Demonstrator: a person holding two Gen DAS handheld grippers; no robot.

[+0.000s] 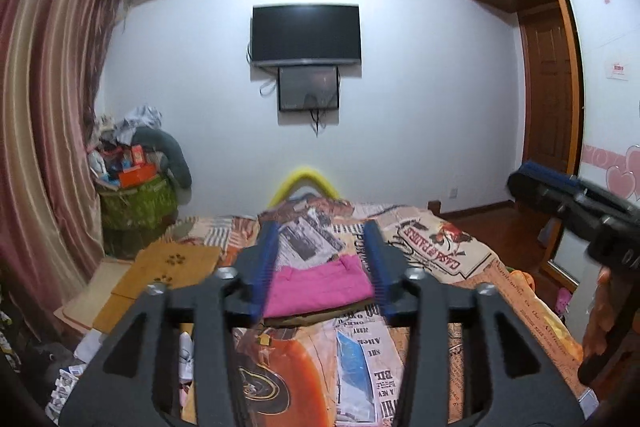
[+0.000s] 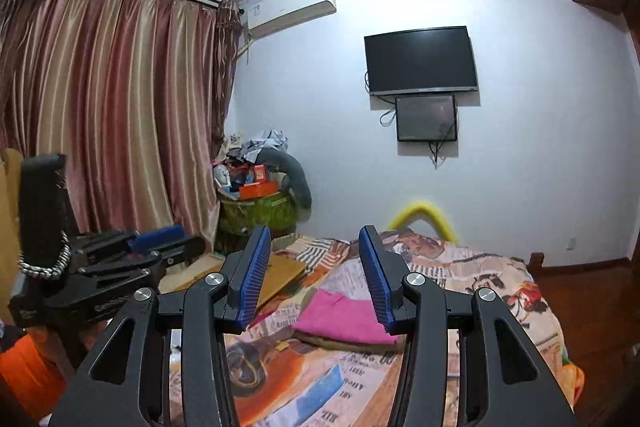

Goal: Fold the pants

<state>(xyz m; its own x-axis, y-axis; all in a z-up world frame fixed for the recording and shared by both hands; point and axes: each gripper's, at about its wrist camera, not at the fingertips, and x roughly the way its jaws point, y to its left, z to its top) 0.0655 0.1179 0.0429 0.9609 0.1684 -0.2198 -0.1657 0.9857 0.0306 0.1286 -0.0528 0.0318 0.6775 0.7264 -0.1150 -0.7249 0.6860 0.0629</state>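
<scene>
Pants (image 1: 320,285) — a bright pink pair, folded into a flat rectangle — lie on the bed (image 1: 460,255), resting on top of another folded brownish garment (image 2: 352,345) whose edge shows beneath them. The bed is covered with a newspaper-print bedspread (image 2: 472,275) in orange and cream.

Left gripper (image 1: 321,263) hangs above the bed with its blue-padded fingers (image 1: 266,267) spread wide apart; seen from its own camera the pink pants sit framed between them, but nothing is clamped and the pads touch no cloth. Right gripper (image 2: 316,271) is likewise held up in the air, fingers well parted and empty, the folded pants showing low between its pads and nearer its right one. Each tool appears at the edge of the other's view, both clear of the fabric.

Beyond the bed a dark television (image 1: 306,35) hangs on the white wall with a smaller screen (image 1: 309,89) just below it. A striped pink curtain (image 2: 120,107) covers the window side, an air conditioner (image 2: 290,9) sits high on the wall, and a heaped green basket (image 1: 138,197) stands in the corner. Flat cardboard sheets (image 1: 172,263) lie at the bed's left edge.
</scene>
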